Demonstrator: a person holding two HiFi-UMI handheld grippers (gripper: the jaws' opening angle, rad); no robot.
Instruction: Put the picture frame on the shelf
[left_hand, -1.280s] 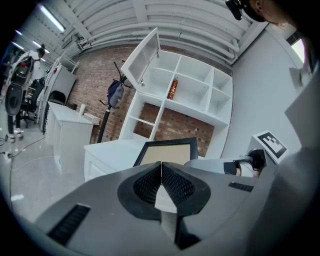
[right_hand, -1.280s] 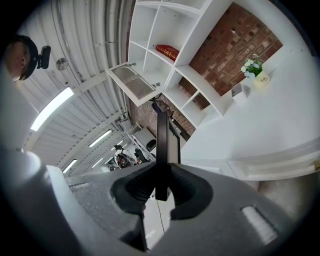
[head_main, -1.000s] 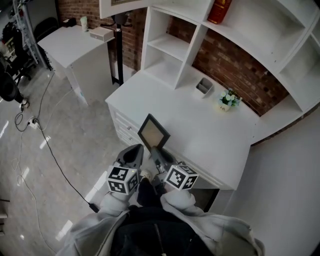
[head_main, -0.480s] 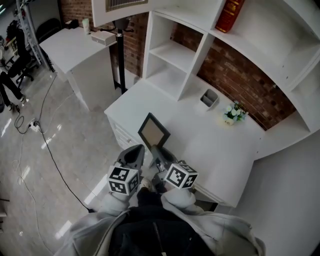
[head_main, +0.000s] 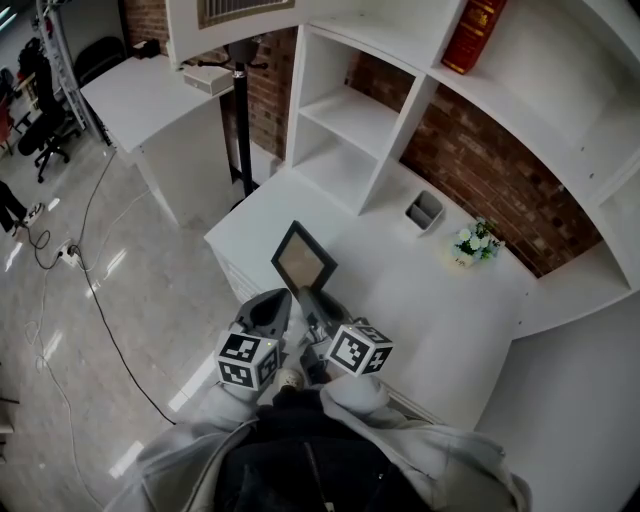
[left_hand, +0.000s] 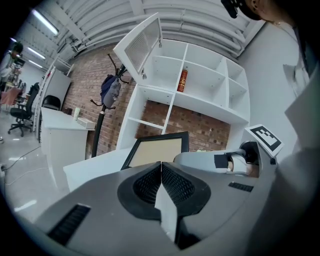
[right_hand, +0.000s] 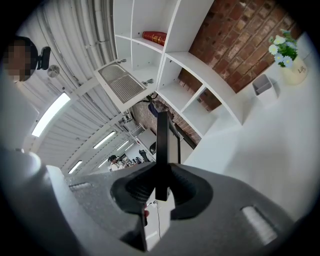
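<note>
The fingers (right_hand: 142, 188) of the right gripper (right_hand: 161, 189) pinch the lower edge of the frame (right_hand: 162, 142), which shows edge-on between them as a thin black bar standing upright. The fingers (left_hand: 147, 182) of the left gripper (left_hand: 161, 175) are pressed together with nothing between them; this gripper sits just left of the right one, the two side by side at the person's front. In the head view the frame, black with a beige face, is held up over the near left corner of the white counter (head_main: 400, 290), its face turned towards the person. Beyond it, at the far edge of the counter, rises the white shelf (head_main: 370, 110) against a brick wall, its lower compartments open. A red book (head_main: 475, 35) stands in an upper compartment. On the counter, well apart from the frame to the far right, are a small grey box (head_main: 424, 210) and a pot of flowers (head_main: 475, 243). A bag hangs on a coat stand (left_hand: 111, 92) left of the shelf.
</note>
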